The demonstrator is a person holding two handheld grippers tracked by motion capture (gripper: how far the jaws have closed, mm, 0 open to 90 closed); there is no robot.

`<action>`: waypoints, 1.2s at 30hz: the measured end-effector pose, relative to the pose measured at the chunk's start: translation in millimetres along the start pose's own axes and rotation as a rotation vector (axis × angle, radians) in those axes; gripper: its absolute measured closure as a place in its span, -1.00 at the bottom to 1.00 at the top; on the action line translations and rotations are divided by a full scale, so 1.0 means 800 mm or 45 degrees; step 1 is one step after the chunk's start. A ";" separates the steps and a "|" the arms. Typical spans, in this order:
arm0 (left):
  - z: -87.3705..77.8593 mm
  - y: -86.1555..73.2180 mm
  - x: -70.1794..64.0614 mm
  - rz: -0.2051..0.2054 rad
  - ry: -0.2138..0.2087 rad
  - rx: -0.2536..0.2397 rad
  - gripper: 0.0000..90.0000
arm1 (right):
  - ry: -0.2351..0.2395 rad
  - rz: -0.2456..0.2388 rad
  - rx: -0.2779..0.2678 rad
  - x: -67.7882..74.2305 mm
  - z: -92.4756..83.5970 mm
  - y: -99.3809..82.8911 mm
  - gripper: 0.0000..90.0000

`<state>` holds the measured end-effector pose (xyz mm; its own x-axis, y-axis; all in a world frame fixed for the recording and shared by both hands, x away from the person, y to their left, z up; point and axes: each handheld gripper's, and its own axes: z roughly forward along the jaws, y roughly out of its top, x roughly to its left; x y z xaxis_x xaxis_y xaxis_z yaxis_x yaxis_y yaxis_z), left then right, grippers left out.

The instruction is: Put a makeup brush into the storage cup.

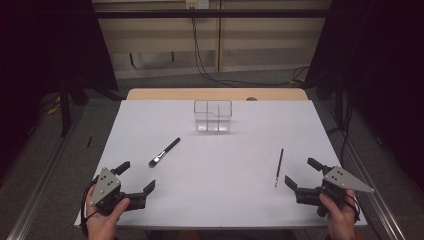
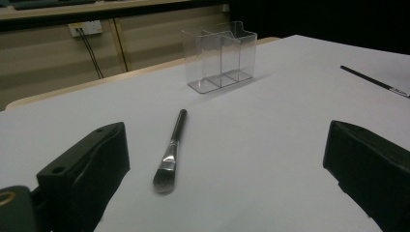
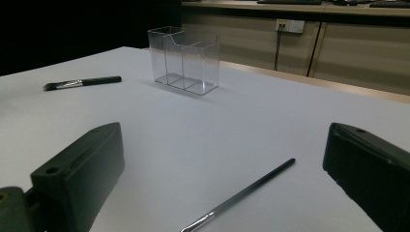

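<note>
A clear plastic organiser (image 1: 213, 116) with compartments stands empty at the back middle of the white table (image 1: 220, 200). A flat makeup brush (image 1: 164, 152) with a black handle lies left of centre; a thin black brush (image 1: 278, 167) lies to the right. My left gripper (image 1: 138, 176) rests open at the front left, its jaws either side of the flat brush (image 2: 171, 151) farther off, not touching it. My right gripper (image 1: 301, 172) is open at the front right, the thin brush (image 3: 241, 193) lying on the table between its jaws, untouched. The organiser (image 2: 220, 55) (image 3: 183, 59) is ahead of both.
The white sheet covers a wooden table whose far edge (image 1: 215, 94) shows behind the organiser. Dark curtains hang at both sides, cables (image 1: 205, 70) trail on the floor beyond, and metal rails (image 1: 40, 200) run along the table's sides.
</note>
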<state>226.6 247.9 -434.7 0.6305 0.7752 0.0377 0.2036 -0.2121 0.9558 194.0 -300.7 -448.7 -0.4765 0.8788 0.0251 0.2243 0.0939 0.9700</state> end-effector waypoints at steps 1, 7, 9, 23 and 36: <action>0.000 0.000 0.001 0.000 0.001 0.004 -0.94 | 0.001 0.000 0.000 0.000 0.000 0.000 -0.99; -0.001 -0.001 0.000 0.003 0.006 0.011 -0.94 | 0.009 0.017 0.006 0.000 0.004 0.000 -0.99; 0.000 -0.001 0.000 0.008 0.004 0.015 -0.94 | 0.011 0.017 0.009 0.000 0.004 0.000 -0.99; 0.022 0.013 -0.003 0.004 -0.030 -0.028 -0.94 | 0.008 0.016 0.019 0.000 0.001 -0.001 -1.00; 0.061 0.036 0.003 0.037 -0.012 -0.015 -0.94 | 0.007 0.013 0.033 0.000 0.003 -0.002 -1.00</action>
<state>270.4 214.5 -421.5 0.6431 0.7632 0.0631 0.1759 -0.2274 0.9578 195.8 -299.8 -450.8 -0.4784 0.8774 0.0364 0.2513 0.0970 0.9630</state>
